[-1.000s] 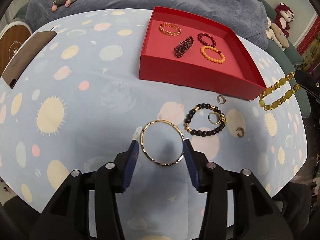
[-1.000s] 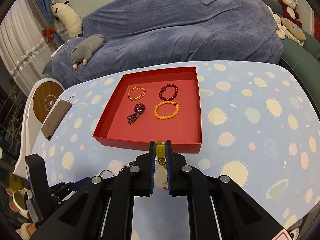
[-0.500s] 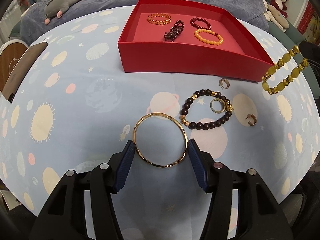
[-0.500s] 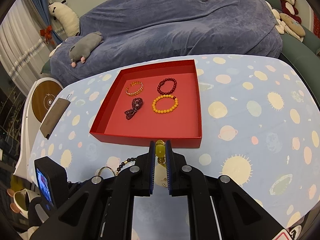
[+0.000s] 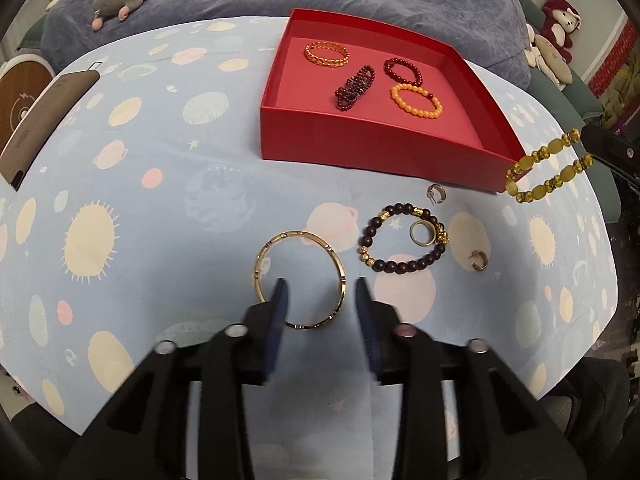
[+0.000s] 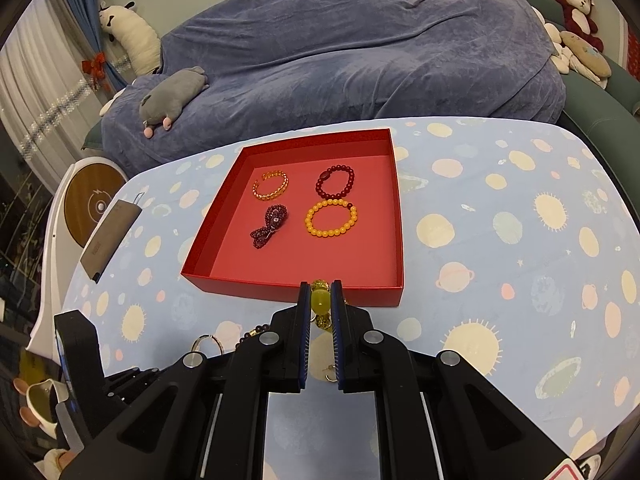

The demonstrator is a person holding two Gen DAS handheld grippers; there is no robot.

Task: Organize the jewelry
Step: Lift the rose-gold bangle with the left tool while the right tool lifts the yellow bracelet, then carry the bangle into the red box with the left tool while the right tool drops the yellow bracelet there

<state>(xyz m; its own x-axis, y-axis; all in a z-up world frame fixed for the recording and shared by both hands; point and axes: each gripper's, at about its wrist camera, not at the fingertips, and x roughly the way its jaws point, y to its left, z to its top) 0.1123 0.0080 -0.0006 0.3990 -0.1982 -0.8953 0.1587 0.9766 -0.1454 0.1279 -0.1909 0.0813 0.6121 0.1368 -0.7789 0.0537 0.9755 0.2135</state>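
Note:
A gold bangle [image 5: 260,264] lies flat on the blue planet-print tablecloth. My left gripper [image 5: 320,292] hovers over it, its jaws closing: the left finger sits inside the ring, the right one outside, and the bangle's right side is between them, untouched. My right gripper [image 6: 320,286] is shut on a yellow bead bracelet [image 6: 320,302], which hangs by the near right corner of the red box [image 5: 360,148]; the yellow bracelet [image 5: 525,163] shows there too. Several bracelets lie in the box. A black bead bracelet [image 5: 400,266], a pale ring [image 5: 423,234] and two ear cuffs [image 5: 436,194] lie beside the bangle.
A brown case [image 5: 44,120] lies at the table's left edge. Behind the table is a sofa under a blue cover [image 6: 360,40] with a grey plush toy [image 6: 172,96]. The cloth left of the bangle carries only its print.
My left gripper has slid over the bangle and narrowed; its left finger, earlier outside the ring, now stands inside it. The right gripper and its yellow bracelet have stayed put.

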